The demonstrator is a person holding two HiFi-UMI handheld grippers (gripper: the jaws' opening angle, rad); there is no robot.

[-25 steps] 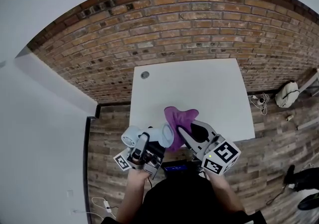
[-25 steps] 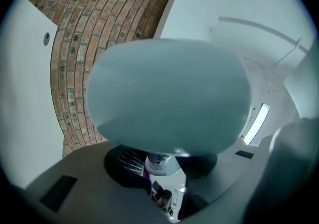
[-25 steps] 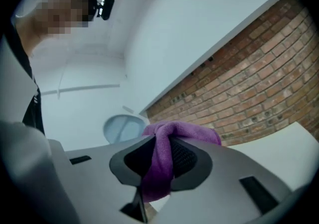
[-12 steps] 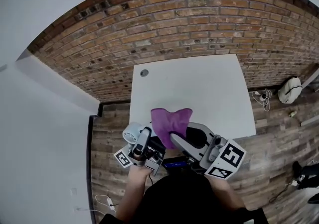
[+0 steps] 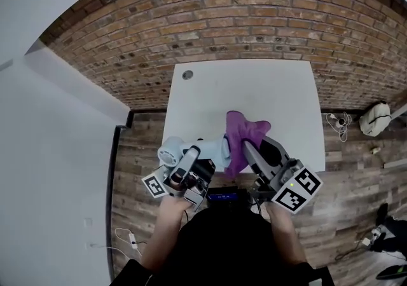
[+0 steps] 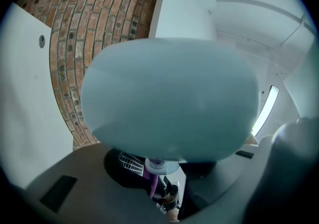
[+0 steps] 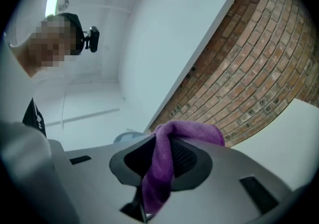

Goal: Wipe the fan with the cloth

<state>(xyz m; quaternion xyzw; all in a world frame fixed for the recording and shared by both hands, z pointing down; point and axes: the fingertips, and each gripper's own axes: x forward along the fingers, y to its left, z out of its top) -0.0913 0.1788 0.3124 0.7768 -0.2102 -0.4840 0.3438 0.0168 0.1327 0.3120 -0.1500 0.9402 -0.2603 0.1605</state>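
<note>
In the lower centre of the head view, the left gripper (image 5: 196, 165) has its jaws clamped wide around a small pale blue fan (image 5: 191, 150), which is lifted over the near edge of the white table (image 5: 267, 88). Just to its right, the right gripper (image 5: 254, 151) pinches a purple cloth (image 5: 243, 132) between nearly closed jaws. The cloth's hanging edge meets the fan's right end.

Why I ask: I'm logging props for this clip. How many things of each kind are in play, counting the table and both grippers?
pale blue plastic handheld fan: 1
purple fabric cloth: 1
white rectangular table: 1
grippers: 2, the left gripper and the right gripper
Total: 5
</note>
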